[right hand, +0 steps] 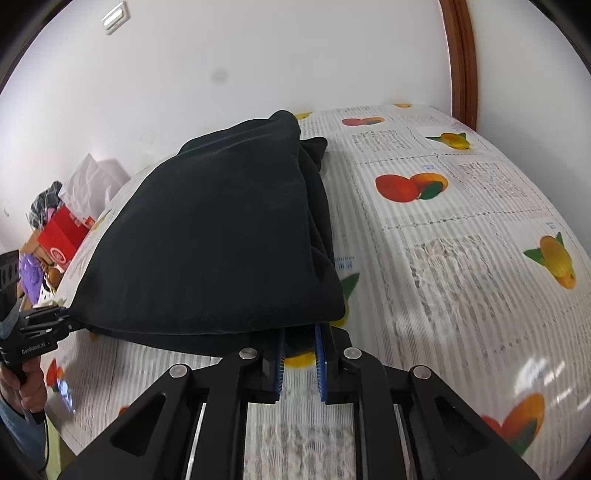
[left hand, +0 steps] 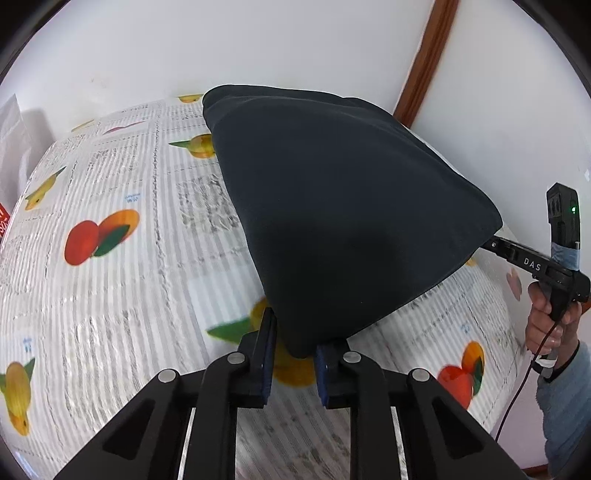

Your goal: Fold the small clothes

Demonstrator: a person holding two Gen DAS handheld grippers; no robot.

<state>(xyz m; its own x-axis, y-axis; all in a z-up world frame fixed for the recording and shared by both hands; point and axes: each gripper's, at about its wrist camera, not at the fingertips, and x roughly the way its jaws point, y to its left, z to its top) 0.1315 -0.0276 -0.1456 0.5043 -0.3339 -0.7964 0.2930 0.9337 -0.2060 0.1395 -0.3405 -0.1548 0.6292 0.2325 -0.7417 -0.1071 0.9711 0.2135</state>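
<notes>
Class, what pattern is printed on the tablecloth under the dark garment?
Pale grey stripes with fruit pictures and text blocks on the tablecloth, clearest in the right wrist view.

Left tool [left hand: 293, 354] and right tool [right hand: 300, 354] nearly closed (both angled downward).

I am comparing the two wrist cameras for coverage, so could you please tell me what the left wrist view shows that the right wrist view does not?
Only the left wrist view shows the right claw from the side, gripping the garment's far corner, with the hand and blue sleeve behind it.

Only the right wrist view shows the wall switch plate, the red box among clutter beyond the table's edge, and the left claw from the side.

Both show the dark folded garment, the fruit-print tablecloth, the white wall and the brown wooden trim.
</notes>
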